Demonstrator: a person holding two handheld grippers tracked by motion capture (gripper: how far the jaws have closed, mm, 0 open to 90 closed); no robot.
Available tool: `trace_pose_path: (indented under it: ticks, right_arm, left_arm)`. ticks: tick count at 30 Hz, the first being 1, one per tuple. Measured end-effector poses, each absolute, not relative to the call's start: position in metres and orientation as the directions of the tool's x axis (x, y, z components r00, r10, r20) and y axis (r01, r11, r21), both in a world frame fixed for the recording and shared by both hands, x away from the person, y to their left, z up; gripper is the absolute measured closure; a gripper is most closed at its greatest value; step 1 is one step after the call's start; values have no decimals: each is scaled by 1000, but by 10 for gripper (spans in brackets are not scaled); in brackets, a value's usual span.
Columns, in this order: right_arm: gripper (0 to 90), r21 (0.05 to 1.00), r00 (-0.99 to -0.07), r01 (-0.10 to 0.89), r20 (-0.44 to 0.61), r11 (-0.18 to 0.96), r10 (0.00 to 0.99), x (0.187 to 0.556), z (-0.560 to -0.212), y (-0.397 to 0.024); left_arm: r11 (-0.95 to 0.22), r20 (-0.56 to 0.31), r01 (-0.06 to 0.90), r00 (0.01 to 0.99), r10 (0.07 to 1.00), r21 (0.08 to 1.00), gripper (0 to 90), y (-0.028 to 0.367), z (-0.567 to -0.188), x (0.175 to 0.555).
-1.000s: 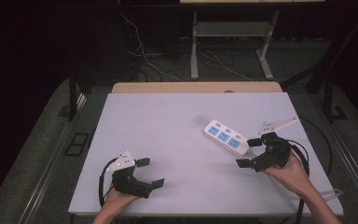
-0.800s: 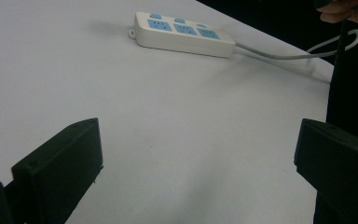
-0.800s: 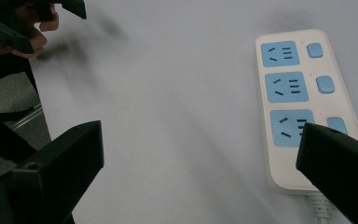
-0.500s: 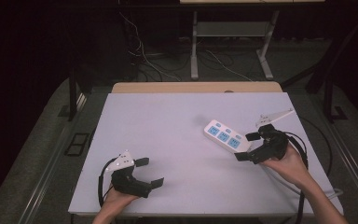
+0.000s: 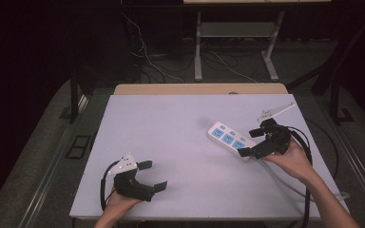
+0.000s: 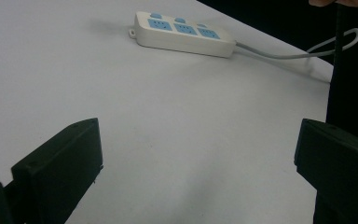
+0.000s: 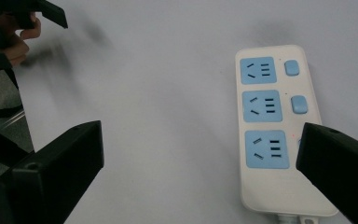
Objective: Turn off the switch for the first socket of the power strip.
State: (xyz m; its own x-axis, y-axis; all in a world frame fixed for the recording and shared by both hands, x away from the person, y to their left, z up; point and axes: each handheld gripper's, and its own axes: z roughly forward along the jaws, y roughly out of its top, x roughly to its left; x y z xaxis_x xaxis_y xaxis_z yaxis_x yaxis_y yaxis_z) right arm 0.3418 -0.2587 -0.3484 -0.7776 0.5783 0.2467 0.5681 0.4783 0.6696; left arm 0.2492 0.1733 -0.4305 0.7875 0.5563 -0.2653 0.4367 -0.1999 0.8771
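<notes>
Nothing gripped yet: right tool (image 5: 254,141) hovers agape beside the power strip (image 5: 229,139) (three sockets), left tool (image 5: 151,176) idle, also agape

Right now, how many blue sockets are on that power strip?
3, in a row along the white power strip: far socket, middle socket, and near socket by the cord end. The right gripper's jaw hides part of the strip's edge.

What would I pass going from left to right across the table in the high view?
Black left gripper with grey plate → white power strip with blue sockets → black right gripper, at the strip's near end.
</notes>
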Motion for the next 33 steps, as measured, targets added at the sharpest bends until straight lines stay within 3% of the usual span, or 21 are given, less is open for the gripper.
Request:
trace_pose_path:
  ticks: [33]
  right_arm:
    - [4,636,-713,630,246,447,656,378,-371,-266]
  left_arm:
    - [-197,-269,438,788,554,877,0,174,-431,249]
